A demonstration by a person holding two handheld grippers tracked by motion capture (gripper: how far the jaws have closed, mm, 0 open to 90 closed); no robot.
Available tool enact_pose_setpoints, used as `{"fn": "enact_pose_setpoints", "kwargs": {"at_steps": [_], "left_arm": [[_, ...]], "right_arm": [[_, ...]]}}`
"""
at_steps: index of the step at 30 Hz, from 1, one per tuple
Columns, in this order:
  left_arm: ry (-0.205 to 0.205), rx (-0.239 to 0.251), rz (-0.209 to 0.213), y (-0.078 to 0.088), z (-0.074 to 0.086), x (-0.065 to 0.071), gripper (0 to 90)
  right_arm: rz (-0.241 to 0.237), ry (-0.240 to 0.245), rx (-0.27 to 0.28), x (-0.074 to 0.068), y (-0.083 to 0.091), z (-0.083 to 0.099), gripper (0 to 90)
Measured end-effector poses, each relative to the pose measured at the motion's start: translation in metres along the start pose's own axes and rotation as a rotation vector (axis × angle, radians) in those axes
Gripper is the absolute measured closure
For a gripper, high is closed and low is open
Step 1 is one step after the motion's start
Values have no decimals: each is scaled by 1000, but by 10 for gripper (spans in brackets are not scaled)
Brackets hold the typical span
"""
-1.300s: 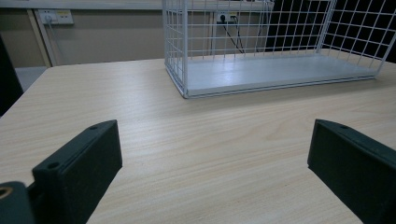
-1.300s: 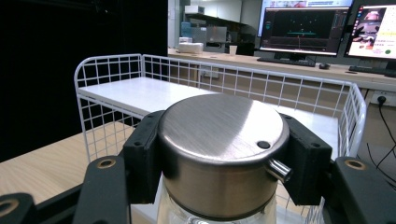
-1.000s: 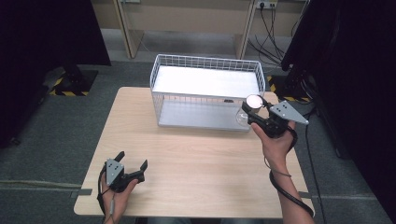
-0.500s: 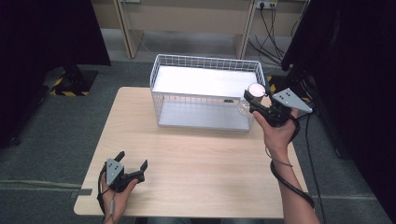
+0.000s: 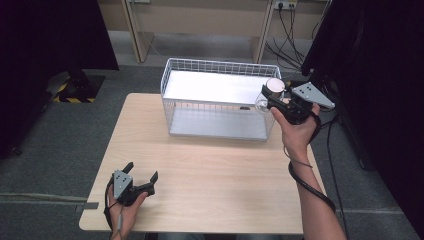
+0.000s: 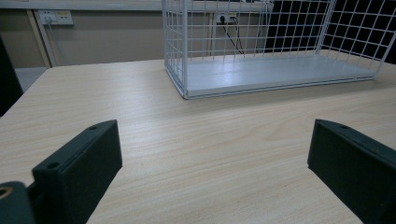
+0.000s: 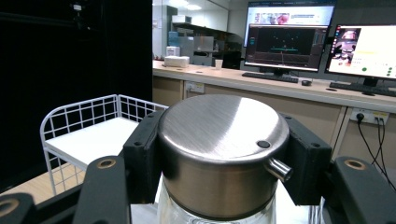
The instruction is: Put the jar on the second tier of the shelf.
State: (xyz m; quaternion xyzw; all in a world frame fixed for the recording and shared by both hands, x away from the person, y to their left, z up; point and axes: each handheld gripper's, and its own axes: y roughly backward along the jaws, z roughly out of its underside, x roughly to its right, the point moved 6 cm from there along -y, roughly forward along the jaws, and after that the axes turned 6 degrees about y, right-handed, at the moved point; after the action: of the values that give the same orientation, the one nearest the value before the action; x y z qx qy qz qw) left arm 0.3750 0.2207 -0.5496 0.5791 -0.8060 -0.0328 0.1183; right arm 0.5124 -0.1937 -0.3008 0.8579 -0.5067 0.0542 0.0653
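My right gripper is shut on a glass jar with a steel lid, held upright in the air at the right end of the white wire basket. In the right gripper view the jaws clamp the steel lid from both sides, and the clear glass body shows just below it. My left gripper rests on the wooden table near its front left corner, open, with nothing between its jaws. From the left gripper view the basket stands ahead across bare tabletop.
The basket holds only a white floor panel. Black curtains hang at both sides of the table. Cables and wall sockets lie on the floor behind the basket. A desk with monitors stands beyond the table in the right gripper view.
My right gripper has risen with the jar and moved slightly toward the basket's right rim. The left gripper has stayed in place.
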Motion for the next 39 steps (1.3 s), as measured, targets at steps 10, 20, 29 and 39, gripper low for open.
{"fn": "enact_pose_setpoints", "kwargs": {"at_steps": [10, 20, 29, 39], "left_arm": [[-1, -1, -1, 0, 0, 0, 26], [-1, 0, -1, 0, 0, 0, 25], [-1, 0, 2, 0, 0, 0, 24], [-1, 1, 4, 0, 0, 0, 24]], "right_arm": [[23, -18, -18, 8, -13, -1, 404], [42, -30, -40, 16, -28, -5, 404], [59, -43, -63, 23, -41, -3, 404], [74, -58, -82, 29, -56, -4, 404]]}}
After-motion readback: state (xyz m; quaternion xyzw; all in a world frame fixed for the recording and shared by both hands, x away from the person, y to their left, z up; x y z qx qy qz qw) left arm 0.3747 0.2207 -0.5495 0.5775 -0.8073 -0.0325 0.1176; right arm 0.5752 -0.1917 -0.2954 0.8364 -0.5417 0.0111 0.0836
